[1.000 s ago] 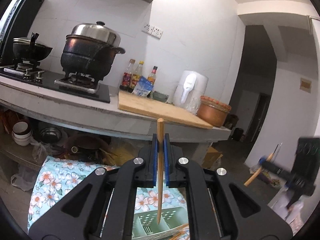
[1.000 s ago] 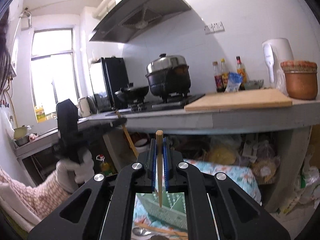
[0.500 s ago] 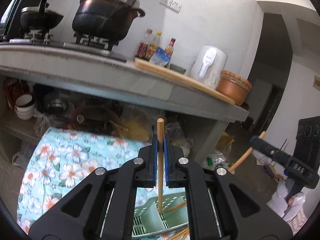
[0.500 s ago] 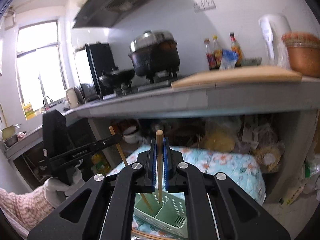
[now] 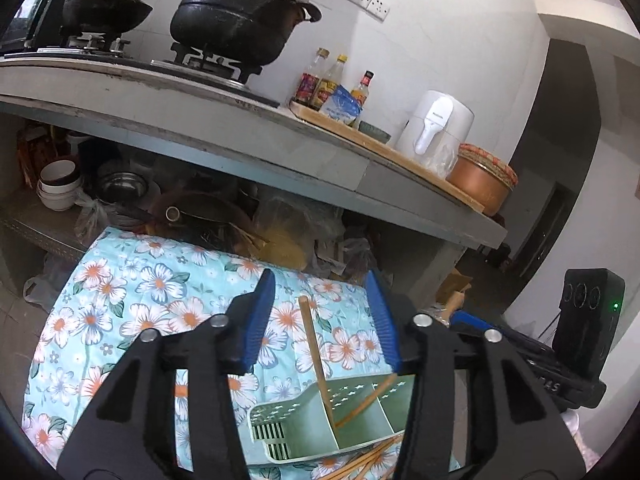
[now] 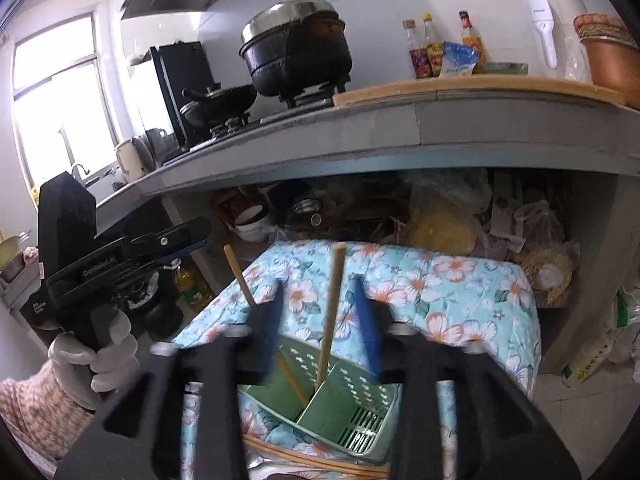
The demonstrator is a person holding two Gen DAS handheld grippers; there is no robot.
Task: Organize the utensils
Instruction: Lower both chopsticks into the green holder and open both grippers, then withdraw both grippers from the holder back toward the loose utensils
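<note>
A green plastic utensil holder stands on a floral tablecloth; it also shows in the right wrist view. Two wooden chopsticks stand loose in it: one between my left fingers, another leaning from the right. In the right wrist view one chopstick stands between my right fingers and the other leans left. My left gripper is open above the holder. My right gripper is open too. Neither touches a chopstick.
More chopsticks lie on the cloth in front of the holder. A concrete counter overhangs behind, with a stove, a black pot, bottles, a cutting board and a white appliance. Bowls and bags crowd the shelf under it.
Both grippers lowered toward the holder and opened. Each let go of its chopstick, and both chopsticks now stand in the holder.
</note>
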